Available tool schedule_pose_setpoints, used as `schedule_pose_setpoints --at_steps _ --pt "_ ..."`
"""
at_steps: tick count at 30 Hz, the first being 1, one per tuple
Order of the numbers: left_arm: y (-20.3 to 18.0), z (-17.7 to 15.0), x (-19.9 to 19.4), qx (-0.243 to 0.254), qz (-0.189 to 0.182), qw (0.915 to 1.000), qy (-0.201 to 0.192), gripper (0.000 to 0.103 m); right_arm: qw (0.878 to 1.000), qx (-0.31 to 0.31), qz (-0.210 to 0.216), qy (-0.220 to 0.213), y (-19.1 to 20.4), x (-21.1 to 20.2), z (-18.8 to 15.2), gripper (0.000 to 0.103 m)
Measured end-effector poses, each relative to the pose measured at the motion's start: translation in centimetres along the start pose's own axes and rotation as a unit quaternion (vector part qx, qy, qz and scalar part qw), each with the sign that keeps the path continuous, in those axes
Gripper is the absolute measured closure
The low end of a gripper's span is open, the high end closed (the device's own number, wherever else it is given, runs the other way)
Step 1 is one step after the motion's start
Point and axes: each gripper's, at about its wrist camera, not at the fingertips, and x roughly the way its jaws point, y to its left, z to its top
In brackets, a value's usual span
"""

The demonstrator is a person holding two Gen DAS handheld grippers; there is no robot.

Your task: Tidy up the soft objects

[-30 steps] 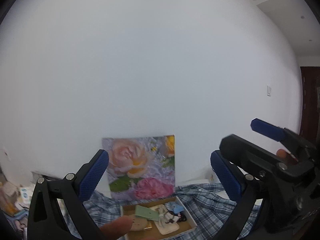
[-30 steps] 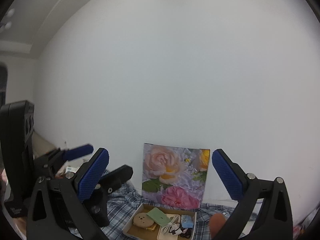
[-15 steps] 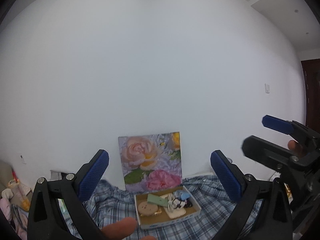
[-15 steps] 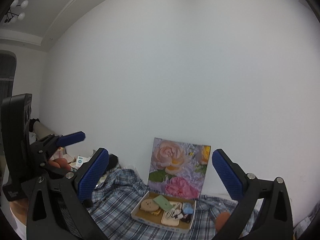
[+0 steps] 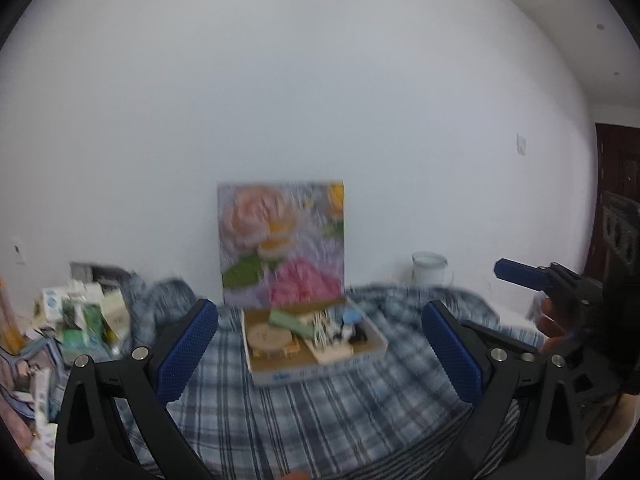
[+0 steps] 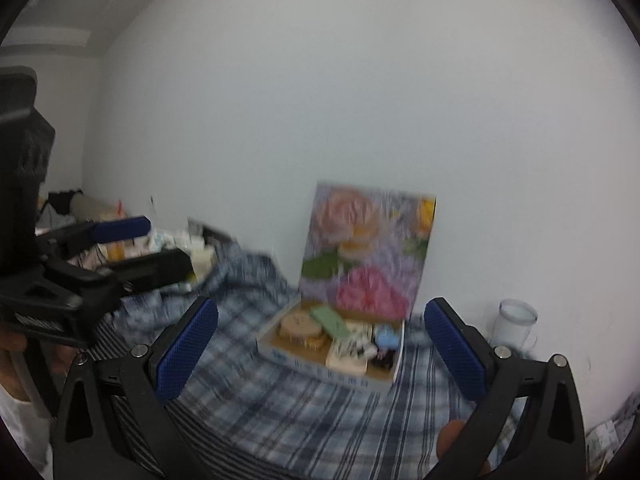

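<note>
I have my left gripper [image 5: 320, 354] with its blue ribbed pads spread wide and nothing between them, held above the blue-and-white plaid cloth [image 5: 320, 412] and aimed straight at the shallow cardboard box tray [image 5: 316, 374]; my right gripper [image 6: 321, 350] is just as wide and just as empty, coming at the same tray from its left corner. I judge both are held apart and high like this so either can drop onto a piece without knocking the other. The soft things lie inside the tray: a round tan cookie-shaped cushion [image 5: 267, 336], a pale green flat pouch [image 5: 294, 322], a tangle of white cord on a cream pad [image 5: 326, 336], a small light-blue soft piece [image 5: 352, 316] and something black beside it, too blurred to name. Whether they sit there sorted or are waiting to be sorted, this scene would fit both. A square flower painting with pink and peach roses [image 5: 282, 244] leans on the white wall just behind the tray, likely only a backdrop. The left view alone shows the heap of cartons and packets [image 5: 84, 316] at the cloth's left edge head-on; the right view shows the clear glass jar [image 6: 514, 324] more plainly, near the wall, and the tray's printed front wall
</note>
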Motion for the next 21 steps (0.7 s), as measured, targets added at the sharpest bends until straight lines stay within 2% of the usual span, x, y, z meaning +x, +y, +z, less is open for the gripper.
schedule_pose_setpoints --at_steps 7,9,13,15,21 --pt "1.8 -6.0 5.5 0.014 0.007 0.9977 0.067 0.000 0.998 0.023 0.027 0.060 -0.6 4.7 -6.3 0.000" --pt "2.0 -7.5 6.5 0.020 0.010 0.9965 0.081 0.000 0.997 0.027 0.020 0.068 -0.7 5.8 -7.4 0.000" --pt "1.8 -10.3 7.8 0.035 0.038 0.9932 0.104 0.000 0.995 0.017 0.020 0.095 -0.3 7.3 -9.2 0.000" --pt "1.7 -10.9 8.4 0.039 0.043 0.9904 0.125 0.000 0.993 0.012 0.020 0.113 -0.1 7.9 -9.8 0.000" --pt "2.0 -11.1 9.1 0.035 0.037 0.9888 0.141 0.000 0.989 0.047 0.028 0.135 -1.4 8.7 -10.2 0.000"
